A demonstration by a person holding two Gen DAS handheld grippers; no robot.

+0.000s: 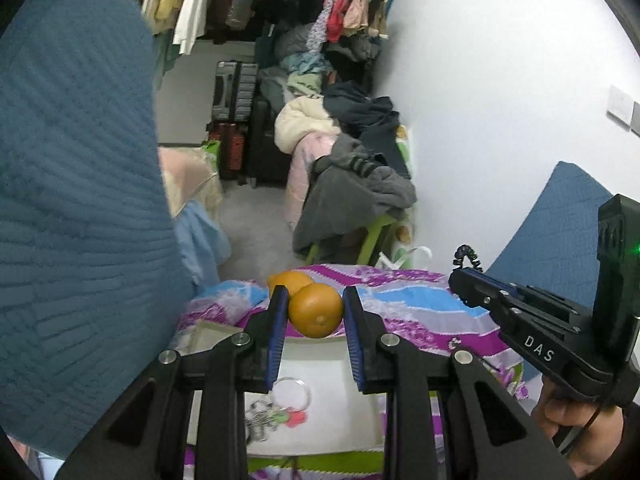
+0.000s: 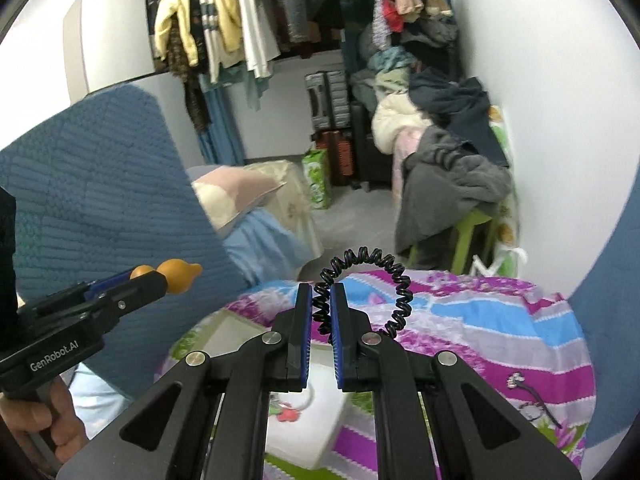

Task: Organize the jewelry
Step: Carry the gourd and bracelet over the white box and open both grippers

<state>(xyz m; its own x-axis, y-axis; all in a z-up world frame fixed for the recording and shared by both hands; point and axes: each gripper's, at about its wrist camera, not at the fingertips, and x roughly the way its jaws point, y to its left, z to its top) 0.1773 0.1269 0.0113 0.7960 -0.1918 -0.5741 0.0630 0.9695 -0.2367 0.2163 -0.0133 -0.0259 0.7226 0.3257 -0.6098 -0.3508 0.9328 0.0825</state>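
Left tool (image 1: 316, 312) — gourd (image 1: 316, 310) partly hidden

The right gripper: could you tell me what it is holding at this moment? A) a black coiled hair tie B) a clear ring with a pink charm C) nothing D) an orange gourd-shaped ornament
A: the right gripper pinches the black coiled hair tie, whose loop rises above its fingertips.

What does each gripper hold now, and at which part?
Left gripper: orange gourd charm, gripped across its larger bulb. Right gripper: black coil bracelet, pinched at one side of the loop.
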